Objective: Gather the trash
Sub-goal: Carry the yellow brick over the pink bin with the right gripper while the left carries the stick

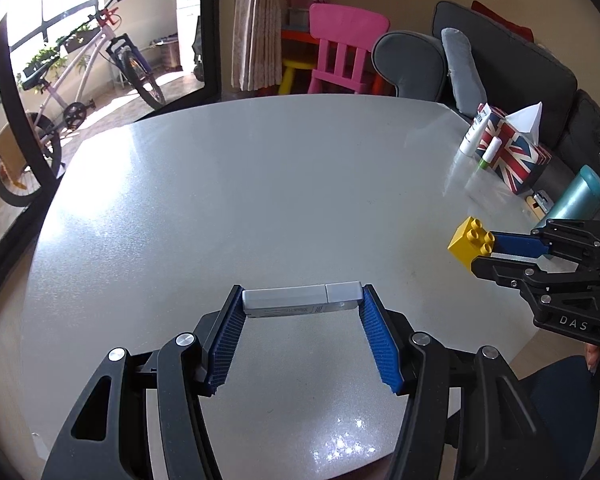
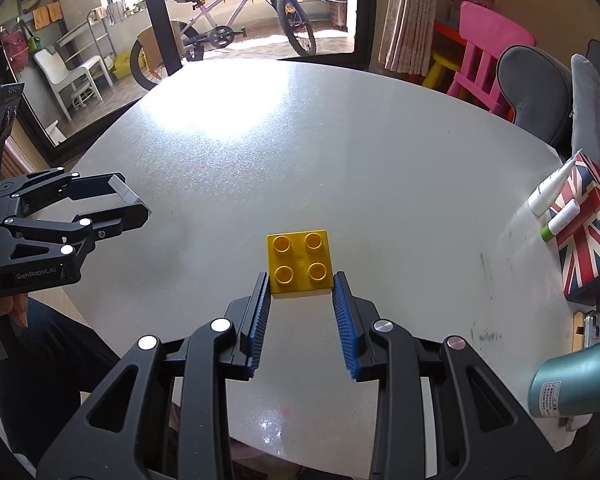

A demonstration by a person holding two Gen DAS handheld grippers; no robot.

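Left gripper (image 1: 302, 300) is seen clamped on a flat grey-white stick with a paler cap (image 1: 301, 301), held lengthwise between the blue ribbed pads above the pale tabletop (image 1: 260, 184); its small printed label cannot be read. Right gripper (image 2: 300, 286) is clenched on a yellow four-stud toy brick (image 2: 300, 266), also raised over the tabletop. At the right edge, a teal bottle (image 2: 580, 380) is cut off.

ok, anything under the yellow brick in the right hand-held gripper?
Only bare table shows around the yellow brick, clamped in the right hand-held gripper. The patch directly beneath is covered.
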